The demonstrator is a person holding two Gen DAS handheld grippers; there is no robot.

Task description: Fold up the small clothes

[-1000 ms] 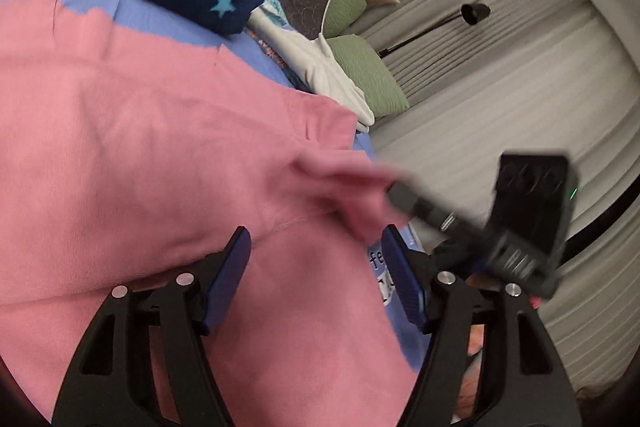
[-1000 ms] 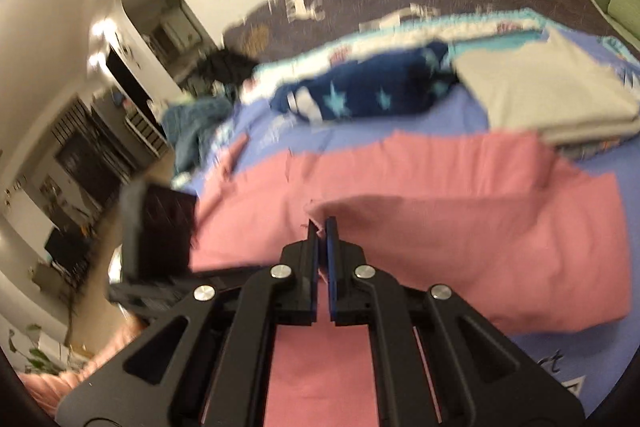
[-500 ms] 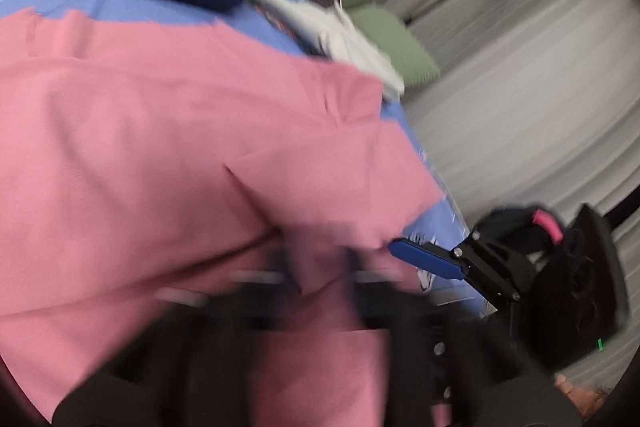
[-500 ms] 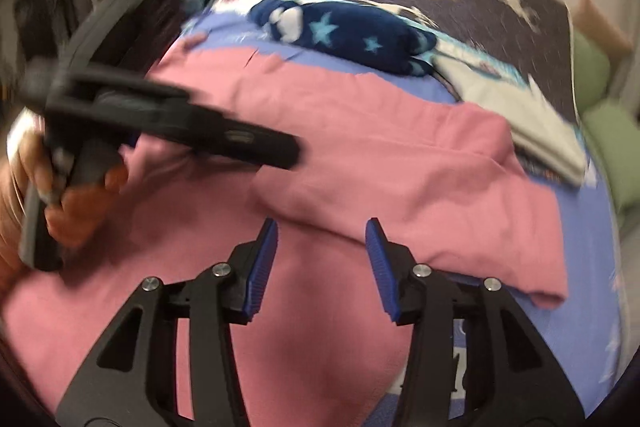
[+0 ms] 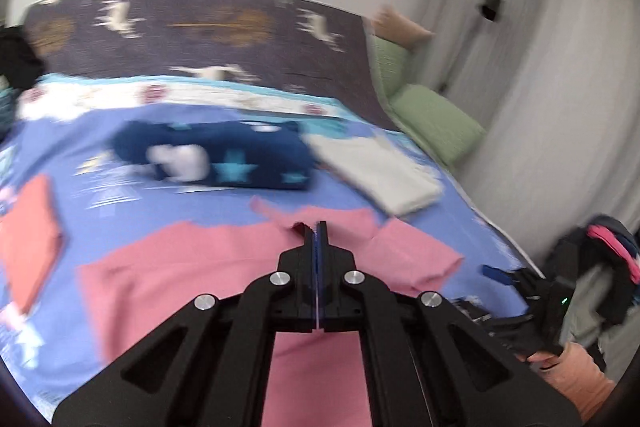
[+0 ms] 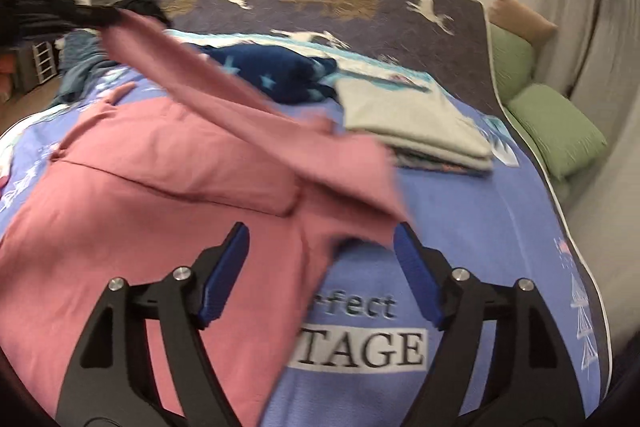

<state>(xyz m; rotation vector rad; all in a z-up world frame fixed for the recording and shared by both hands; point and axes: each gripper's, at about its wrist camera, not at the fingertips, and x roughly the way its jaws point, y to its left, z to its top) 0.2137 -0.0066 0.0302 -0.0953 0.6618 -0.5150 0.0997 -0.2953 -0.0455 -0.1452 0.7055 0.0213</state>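
Observation:
A pink garment [image 6: 152, 195] lies spread on the blue bedspread [image 6: 472, 211]. My left gripper [image 5: 318, 227] is shut on an edge of the pink garment [image 5: 208, 259] and holds it raised. In the right wrist view that gripper [image 6: 104, 15] shows at the upper left, lifting a pink flap that slopes down to the right. My right gripper [image 6: 322, 247] is open and empty, low over the garment's right edge. It also shows at the right of the left wrist view [image 5: 500, 273].
A folded navy star blanket [image 6: 276, 75] and a folded grey-white stack [image 6: 412, 123] lie at the back of the bed. A folded orange-red piece [image 5: 28, 239] lies at the left. Green pillows [image 6: 556, 131] and curtains stand at the right.
My left gripper has shut on the pink garment's edge and lifted it. My right gripper let go of the cloth, opened and drew back toward the bed's near right.

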